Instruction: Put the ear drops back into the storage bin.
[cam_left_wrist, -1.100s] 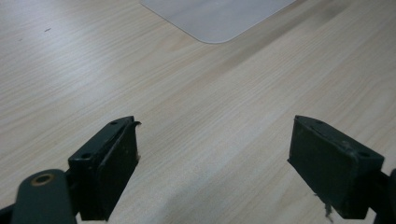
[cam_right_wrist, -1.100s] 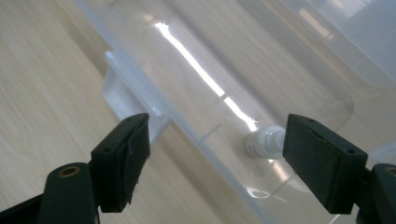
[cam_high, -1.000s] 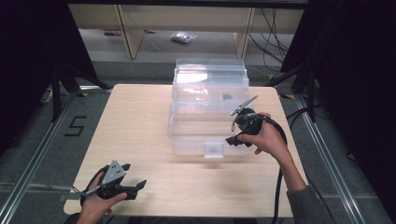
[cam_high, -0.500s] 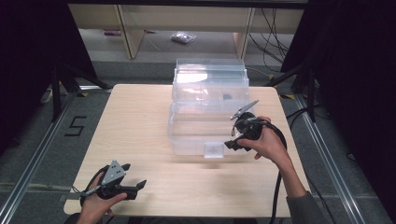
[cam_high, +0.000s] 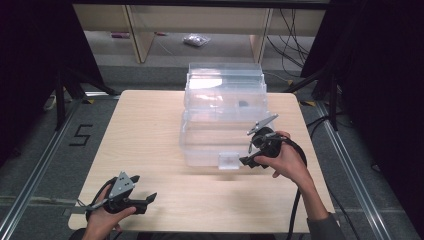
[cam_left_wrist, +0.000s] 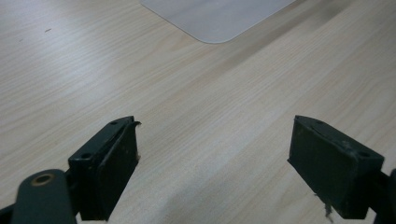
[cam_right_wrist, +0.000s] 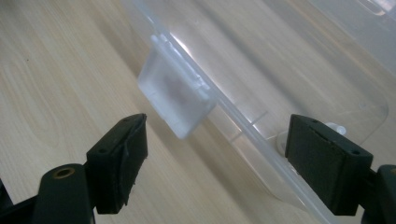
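Latch tab (cam_right_wrist: 177, 100) on the clear plastic box (cam_high: 225, 120) hangs just ahead of the right gripper (cam_right_wrist: 215, 163), a frosted flap on the box's near wall; its jaws stand wide apart with nothing between them, one on the tab's side and the other low against the box wall. From above, the right gripper (cam_high: 262, 145) sits at the box's near right corner, the tab (cam_high: 229, 160) just beside it, facing the worktop's (cam_high: 150, 130) near edge. The box stands toward the far edge, a little right of the middle, with a second clear tier set back on top.

The left gripper (cam_high: 122, 195) rests at the near left corner, jaws equally wide over bare wood, well apart from the box.

I'd judge the risk to be slipping: the tab is smooth and angled, so a skewed bite could skate off. With nothing steadying it, the light box may slide or tip.
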